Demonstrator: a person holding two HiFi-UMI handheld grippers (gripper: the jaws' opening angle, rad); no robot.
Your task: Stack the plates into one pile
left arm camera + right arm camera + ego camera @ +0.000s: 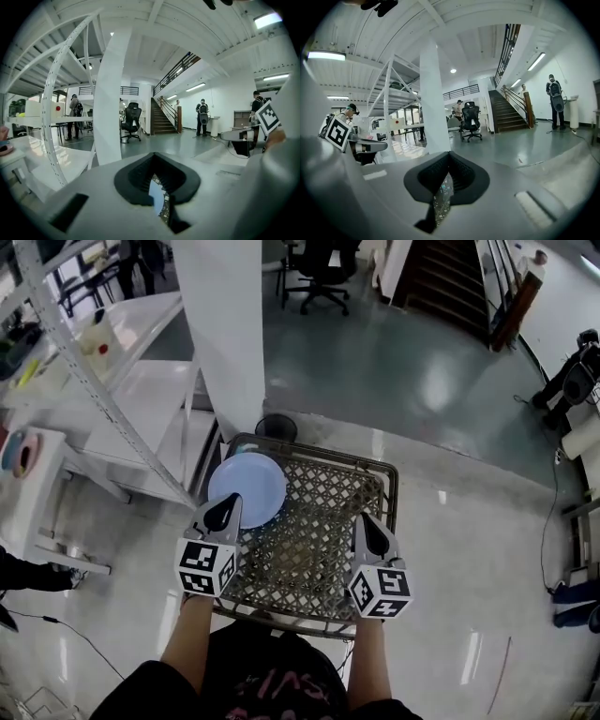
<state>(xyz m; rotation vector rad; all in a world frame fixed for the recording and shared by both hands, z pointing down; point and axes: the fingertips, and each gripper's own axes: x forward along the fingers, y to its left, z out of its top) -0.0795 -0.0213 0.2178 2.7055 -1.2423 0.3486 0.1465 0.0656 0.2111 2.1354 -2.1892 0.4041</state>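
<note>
On the left rear corner of a metal lattice table [323, 512], a pale blue plate [248, 486] lies with its near rim hidden under the left gripper [223, 512], whose jaws are pressed together, empty. The right gripper [368, 532], jaws likewise closed on nothing, hovers over bare lattice. Whether one plate or several lie there cannot be told from above.

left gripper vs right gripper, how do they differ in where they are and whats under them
The left gripper has its tip over the near edge of the pale blue plate; the right gripper is over bare mesh of the wire table. The left gripper is at the table's left side, the right gripper at its right side. Both are shut, hold nothing, and point away from the person.
</note>
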